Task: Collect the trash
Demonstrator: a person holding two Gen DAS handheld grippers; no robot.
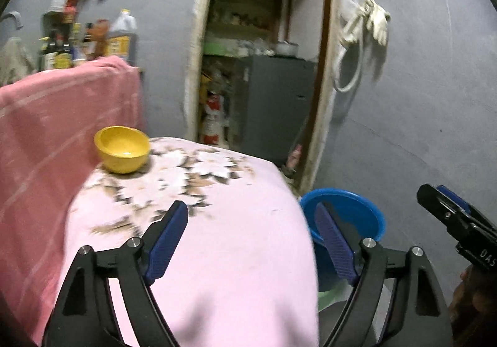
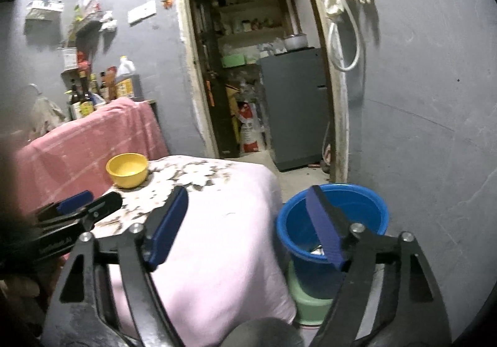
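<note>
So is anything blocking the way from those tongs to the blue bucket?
Nothing visible does. Both the right tongs and the left tongs are open and empty, over the edge of the pink-covered table. The blue bucket stands open-topped beside it on the floor.

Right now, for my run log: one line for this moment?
left gripper: open, empty | right gripper: open, empty | blue bucket: beside table, something inside | yellow bowl: on table
</note>
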